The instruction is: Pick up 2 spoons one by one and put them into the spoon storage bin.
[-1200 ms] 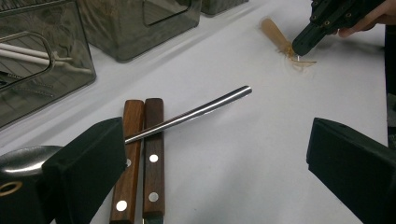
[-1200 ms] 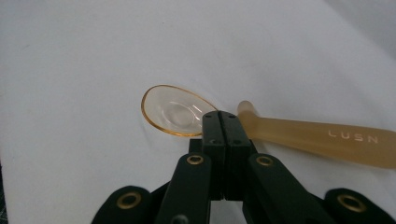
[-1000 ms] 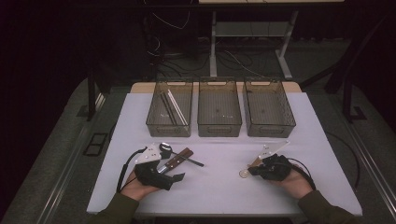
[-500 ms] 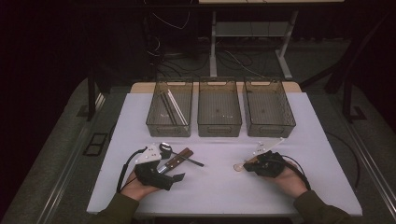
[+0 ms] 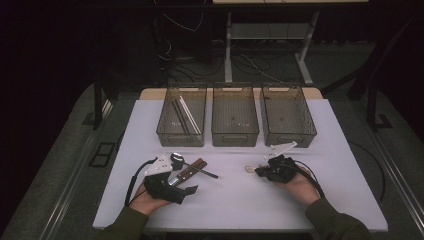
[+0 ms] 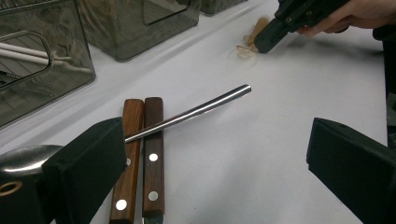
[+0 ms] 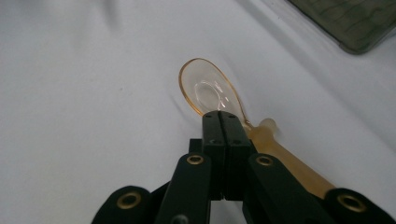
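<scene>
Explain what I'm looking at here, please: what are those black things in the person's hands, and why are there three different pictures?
No robot here: a person holds a hand tool in each hand, each ending in a two-jaw claw. One picture comes from a camera above the table; the other two come from small cameras riding on the tools, looking along their black jaws.

On the white table stand three smoky plastic bins; the left one holds long white sticks.

The left claw stands wide open. Before it lie two wooden-handled utensils, with a metal spoon resting across them.

The right claw is shut, its jaws pressed together at the neck of a clear amber plastic spoon. Whether it truly pinches the spoon or just rests against it, I cannot tell.
</scene>
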{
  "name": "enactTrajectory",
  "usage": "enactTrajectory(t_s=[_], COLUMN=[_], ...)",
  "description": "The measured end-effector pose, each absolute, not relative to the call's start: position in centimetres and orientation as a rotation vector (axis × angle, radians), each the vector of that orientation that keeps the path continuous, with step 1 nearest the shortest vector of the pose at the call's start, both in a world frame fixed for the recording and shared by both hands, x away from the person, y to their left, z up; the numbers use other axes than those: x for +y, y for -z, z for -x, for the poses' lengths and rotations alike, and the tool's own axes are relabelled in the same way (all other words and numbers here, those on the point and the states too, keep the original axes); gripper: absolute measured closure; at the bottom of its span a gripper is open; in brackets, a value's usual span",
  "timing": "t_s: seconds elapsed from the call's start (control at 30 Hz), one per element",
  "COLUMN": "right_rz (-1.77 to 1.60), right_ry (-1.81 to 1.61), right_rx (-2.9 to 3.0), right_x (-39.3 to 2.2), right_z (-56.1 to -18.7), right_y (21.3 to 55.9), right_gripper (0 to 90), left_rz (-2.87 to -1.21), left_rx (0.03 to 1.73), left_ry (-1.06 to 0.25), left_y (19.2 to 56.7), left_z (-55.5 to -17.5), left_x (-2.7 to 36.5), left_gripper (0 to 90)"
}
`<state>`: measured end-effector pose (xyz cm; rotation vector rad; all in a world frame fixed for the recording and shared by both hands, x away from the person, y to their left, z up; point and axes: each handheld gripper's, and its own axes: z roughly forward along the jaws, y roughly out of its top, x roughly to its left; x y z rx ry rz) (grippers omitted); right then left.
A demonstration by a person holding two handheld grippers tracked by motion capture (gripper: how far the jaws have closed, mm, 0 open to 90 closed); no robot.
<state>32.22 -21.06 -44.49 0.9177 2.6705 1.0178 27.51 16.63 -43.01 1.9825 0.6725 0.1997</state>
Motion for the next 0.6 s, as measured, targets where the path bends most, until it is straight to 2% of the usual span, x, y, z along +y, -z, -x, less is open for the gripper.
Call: enactTrajectory(t_s=[0.6], right_rz=[-0.979], right_ry=[-1.043], right_rx=[2.643], right_x=[-20.7], right_z=[-34.4], right_y=[44.5], right_gripper=[90.0], left_rz=[-1.981], left_rx=[0.671], left_ry=[-0.197], left_y=[43.0], left_z=[-27.5], left_x=[16.6], left_gripper=[3.3])
